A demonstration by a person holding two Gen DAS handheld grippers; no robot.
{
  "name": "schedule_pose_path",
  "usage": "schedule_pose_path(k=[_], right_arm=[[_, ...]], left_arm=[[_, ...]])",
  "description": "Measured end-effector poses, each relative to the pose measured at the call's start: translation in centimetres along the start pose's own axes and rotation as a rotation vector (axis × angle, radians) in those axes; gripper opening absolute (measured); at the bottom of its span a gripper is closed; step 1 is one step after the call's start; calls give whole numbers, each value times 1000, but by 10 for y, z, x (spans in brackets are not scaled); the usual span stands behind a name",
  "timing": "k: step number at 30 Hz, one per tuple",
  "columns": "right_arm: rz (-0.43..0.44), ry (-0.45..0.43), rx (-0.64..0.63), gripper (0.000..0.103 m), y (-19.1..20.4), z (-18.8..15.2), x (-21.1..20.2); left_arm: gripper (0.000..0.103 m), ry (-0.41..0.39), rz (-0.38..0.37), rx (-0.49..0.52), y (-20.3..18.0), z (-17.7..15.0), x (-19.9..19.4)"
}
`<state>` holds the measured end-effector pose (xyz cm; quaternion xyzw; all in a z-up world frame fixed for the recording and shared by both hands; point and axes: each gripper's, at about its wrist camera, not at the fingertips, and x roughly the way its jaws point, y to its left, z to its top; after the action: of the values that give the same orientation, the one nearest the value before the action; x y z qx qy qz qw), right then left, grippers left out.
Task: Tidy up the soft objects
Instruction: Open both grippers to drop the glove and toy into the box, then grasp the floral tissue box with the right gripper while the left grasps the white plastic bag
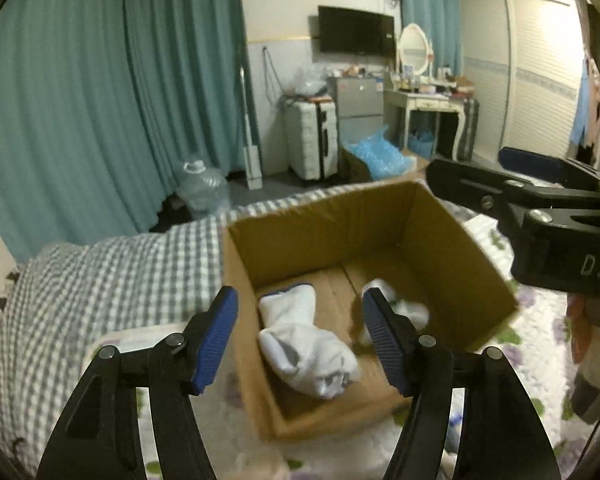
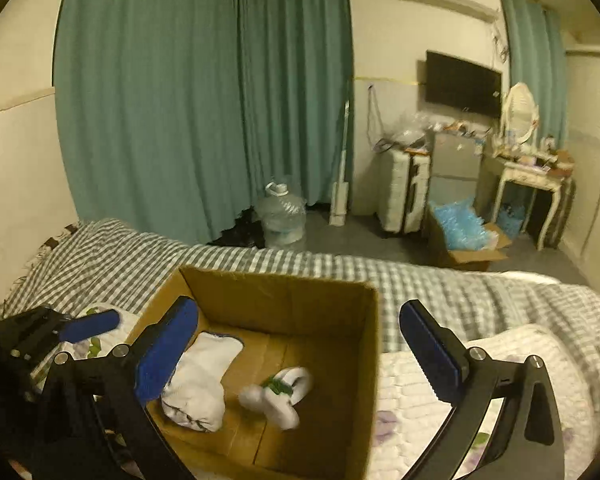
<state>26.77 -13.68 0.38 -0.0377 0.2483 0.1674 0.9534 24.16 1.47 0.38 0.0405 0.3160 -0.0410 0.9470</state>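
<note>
An open cardboard box (image 1: pixel 324 236) (image 2: pixel 284 300) sits on the bed. Inside lie a large white sock (image 1: pixel 304 344) (image 2: pixel 198 380) and a smaller white sock with green marks (image 1: pixel 408 310) (image 2: pixel 280 394). My left gripper (image 1: pixel 300 344) is open and empty, hovering over the box's near side above the large sock. My right gripper (image 2: pixel 296 356) is open and empty over the box, its left finger above the large sock. The right gripper also shows at the right in the left wrist view (image 1: pixel 540 196). The left gripper shows at the left in the right wrist view (image 2: pixel 72 330).
The bed has a grey checked blanket (image 1: pixel 112 280) (image 2: pixel 440 288) and a floral quilt (image 2: pixel 420 400). Beyond the bed stand teal curtains (image 1: pixel 100 80), a water jug (image 2: pixel 282 216), a suitcase (image 1: pixel 312 140), a floor box of blue packing (image 2: pixel 460 232) and a dressing table (image 1: pixel 424 100).
</note>
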Motion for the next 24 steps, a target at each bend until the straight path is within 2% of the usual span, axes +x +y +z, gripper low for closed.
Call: schedule_pose_path(k=[2,7,9,10,11,14,20,24], right_arm=[[-18,-20,-4,101,6,6,-24],[-60,-78,-16,101,24,19,-109],[-84,-103,-13,101,32,22,-147],[-101,-123,-12,102,36,22,-167],[-111,-140,-14,102,41,23,-186],[-115,-152,-41,102,60,22,-229],[-101,-109,-76,102,93,-4,-271],[-75,-46,-65,102,106,-41,-263]], left_arm=[[65,-13,6,-2,3,3,-29],[65,-135,24,16,11,13,-132],[71,-187,22,9,18,15,-178],[83,-210,18,-3,22,15,-196],[86,-235,14,-17,27,14,-214],[86,-267,6,-42,37,9,-258],[86,-230,37,-13,40,-14,-283],[86,-190,45,-25,42,-46,-265]])
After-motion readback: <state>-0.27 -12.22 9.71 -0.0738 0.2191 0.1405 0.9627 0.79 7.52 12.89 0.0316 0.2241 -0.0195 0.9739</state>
